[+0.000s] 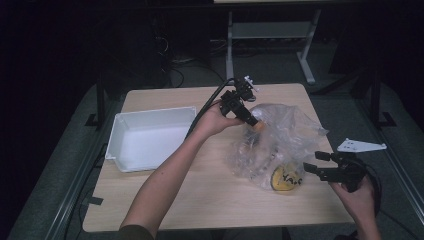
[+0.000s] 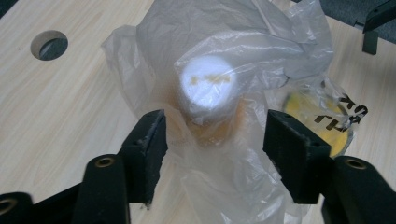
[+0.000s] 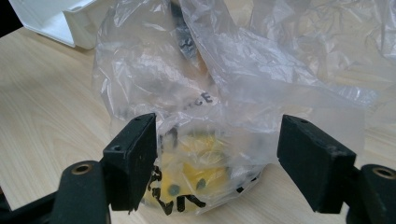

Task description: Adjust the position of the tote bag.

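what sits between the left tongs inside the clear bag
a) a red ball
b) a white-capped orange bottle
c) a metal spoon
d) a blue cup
b: the left gripper view shows a white-capped orange bottle wrapped in the clear plastic bag, lying between the open black jaws of the left tongs.

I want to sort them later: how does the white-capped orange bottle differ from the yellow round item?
The orange bottle has a white cap; the yellow round item is flat with black writing. In the high view the bottle sits by the left gripper, the yellow item nearer the right gripper. Both lie inside the plastic bag.
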Available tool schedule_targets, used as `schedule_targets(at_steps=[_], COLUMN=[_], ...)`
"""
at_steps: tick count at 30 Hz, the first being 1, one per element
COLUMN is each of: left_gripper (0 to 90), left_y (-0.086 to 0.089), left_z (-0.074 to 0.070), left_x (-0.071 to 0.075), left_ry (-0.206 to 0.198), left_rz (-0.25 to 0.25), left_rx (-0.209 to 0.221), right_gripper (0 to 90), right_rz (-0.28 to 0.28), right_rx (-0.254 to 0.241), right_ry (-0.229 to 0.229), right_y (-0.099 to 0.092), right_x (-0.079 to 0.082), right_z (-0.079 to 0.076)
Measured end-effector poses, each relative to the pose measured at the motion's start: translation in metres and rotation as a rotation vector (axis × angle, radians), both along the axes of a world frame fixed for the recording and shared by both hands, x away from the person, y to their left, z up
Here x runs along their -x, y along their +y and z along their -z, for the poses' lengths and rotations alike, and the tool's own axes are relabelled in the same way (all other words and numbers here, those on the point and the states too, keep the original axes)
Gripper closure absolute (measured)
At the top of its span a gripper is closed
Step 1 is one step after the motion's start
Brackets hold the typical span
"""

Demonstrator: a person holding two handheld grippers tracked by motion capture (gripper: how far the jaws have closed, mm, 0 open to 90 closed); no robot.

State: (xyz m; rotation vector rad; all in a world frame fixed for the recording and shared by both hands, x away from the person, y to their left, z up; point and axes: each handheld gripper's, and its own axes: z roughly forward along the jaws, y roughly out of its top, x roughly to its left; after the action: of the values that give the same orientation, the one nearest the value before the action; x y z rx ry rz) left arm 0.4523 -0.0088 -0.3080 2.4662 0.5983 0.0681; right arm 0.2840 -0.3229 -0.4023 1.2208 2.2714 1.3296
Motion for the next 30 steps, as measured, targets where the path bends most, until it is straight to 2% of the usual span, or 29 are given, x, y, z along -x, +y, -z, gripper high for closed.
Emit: schedule_targets(at_steps=[4,5,7,16,21,30], left_gripper=[46.1,47.1,50.0,61.2,67.4,77.2], left_y=[-0.0037,-0.0054,-0.0071,-0.0108,-0.0097,-0.0081], left_z=[0.0030,0.0038,0.0047,0.0055,0.0026,0.0002], left_x=[-0.0030,-0.0045,-0.0059,-0.0096,-0.0092,-0.0081], left_ry=[0.002,-0.003,-0.005,0.017,0.015,0.010], left_rz=[0.007,0.021,0.027,0.028,0.035,0.049], left_rx=[-0.022,-0.049,-0.058,-0.075,-0.077,-0.106], right_gripper=[28.0,28.0,28.0,28.3,28.3,28.4], right_rz=[0.001,0.002,0.002,0.004,0.001,-0.002], right_rx=[-0.001,-0.003,-0.001,-0.002,0.000,0.000], right_ry=[0.000,-0.003,-0.004,-0.003,-0.008,-0.008], right_y=[-0.0002,-0.0005,-0.0004,-0.0004,-0.0002,0.0013], right_x=[0.0000,-0.0004,-0.0007,-0.0006,-0.0007,-0.0012], right_z=[-0.0004,-0.0009,-0.0011,-0.0020,-0.0024,-0.0033])
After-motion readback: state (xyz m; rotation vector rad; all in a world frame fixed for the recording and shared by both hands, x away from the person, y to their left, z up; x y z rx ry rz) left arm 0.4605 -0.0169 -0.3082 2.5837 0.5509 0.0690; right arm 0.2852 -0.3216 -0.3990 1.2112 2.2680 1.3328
